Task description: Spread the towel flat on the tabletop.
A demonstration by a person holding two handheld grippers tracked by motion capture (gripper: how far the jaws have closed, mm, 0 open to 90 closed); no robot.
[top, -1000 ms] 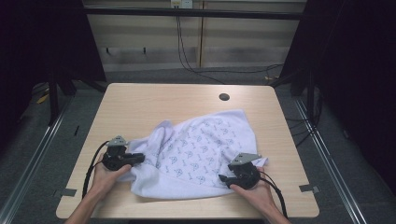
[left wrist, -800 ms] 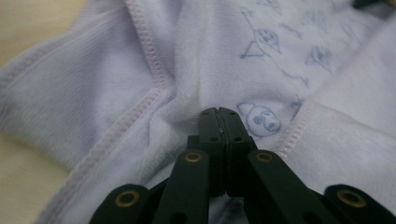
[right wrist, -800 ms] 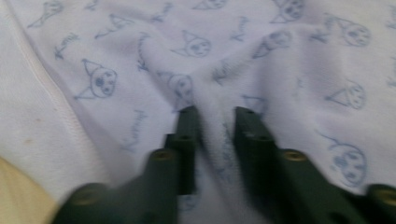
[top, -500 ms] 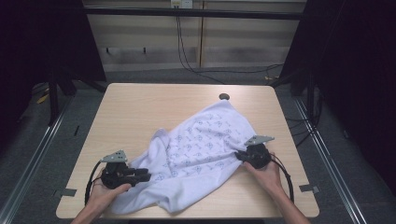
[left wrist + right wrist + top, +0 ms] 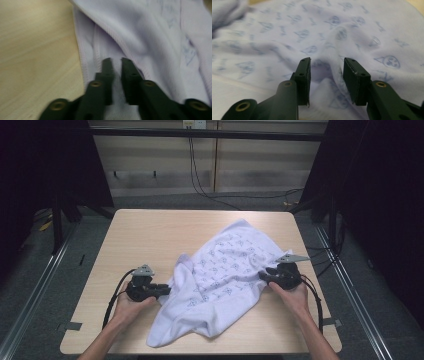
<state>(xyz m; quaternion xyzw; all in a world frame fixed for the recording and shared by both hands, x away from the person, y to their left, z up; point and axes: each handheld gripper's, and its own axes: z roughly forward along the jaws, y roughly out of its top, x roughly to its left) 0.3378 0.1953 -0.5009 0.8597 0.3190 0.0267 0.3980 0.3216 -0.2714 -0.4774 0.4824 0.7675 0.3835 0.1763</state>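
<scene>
Cloth [image 5: 220, 275]: white w/ blue print, lies crumpled across centre-right of table [image 5: 145, 232], near corner trailing toward the front edge. L gripper [image 5: 162, 291] at cloth's left hem; jaws nearly together, just closed, clenched on a fold of hem [image 5: 100, 53]. R gripper [image 5: 264, 276] at cloth's right edge; jaws just opened, parted, a raised ridge of fabric between the pads [image 5: 305, 75], not pinched.

Table evenly lit, surroundings dark, close-ups blurred.
</scene>
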